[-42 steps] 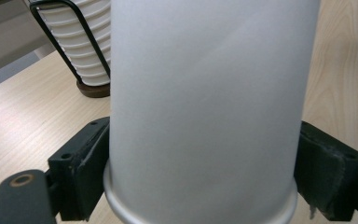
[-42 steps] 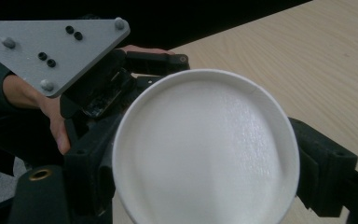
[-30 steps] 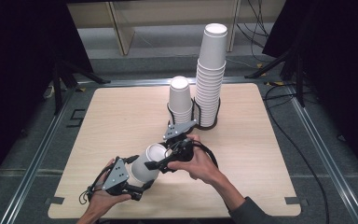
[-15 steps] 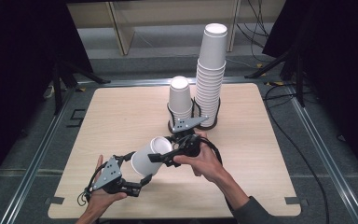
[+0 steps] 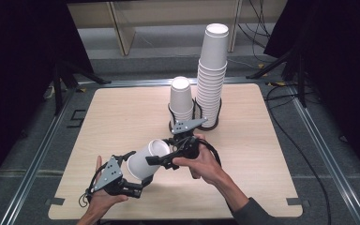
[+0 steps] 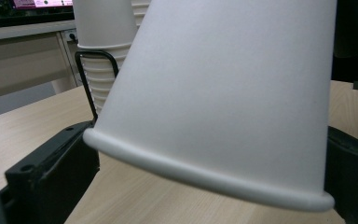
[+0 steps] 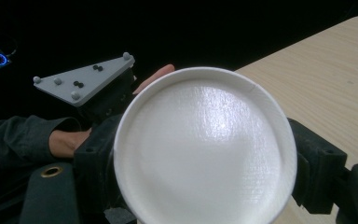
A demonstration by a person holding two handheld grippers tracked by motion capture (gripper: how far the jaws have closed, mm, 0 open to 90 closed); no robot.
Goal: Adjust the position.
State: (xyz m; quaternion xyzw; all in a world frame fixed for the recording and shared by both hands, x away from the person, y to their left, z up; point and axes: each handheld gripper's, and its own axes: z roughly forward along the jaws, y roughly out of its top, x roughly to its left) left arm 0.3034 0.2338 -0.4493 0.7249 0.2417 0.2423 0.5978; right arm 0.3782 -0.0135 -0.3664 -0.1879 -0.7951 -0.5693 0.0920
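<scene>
Pale wood makes up the worktop (image 5: pixel 122 108), its far middle carrying a black wire holder (image 5: pixel 219 112) that keeps two stacks of white paper cups (image 5: pixel 212 75) upright and easy to reach. Near the front edge, one paper cup (image 5: pixel 145 159) hangs tilted above the surface between both tools. The right tongs (image 5: pixel 157 160) clamp it near its base. The left tongs (image 5: pixel 136 180) have just been opening; their jaws flank the rim end, seemingly letting go so the right can carry it alone.
</scene>
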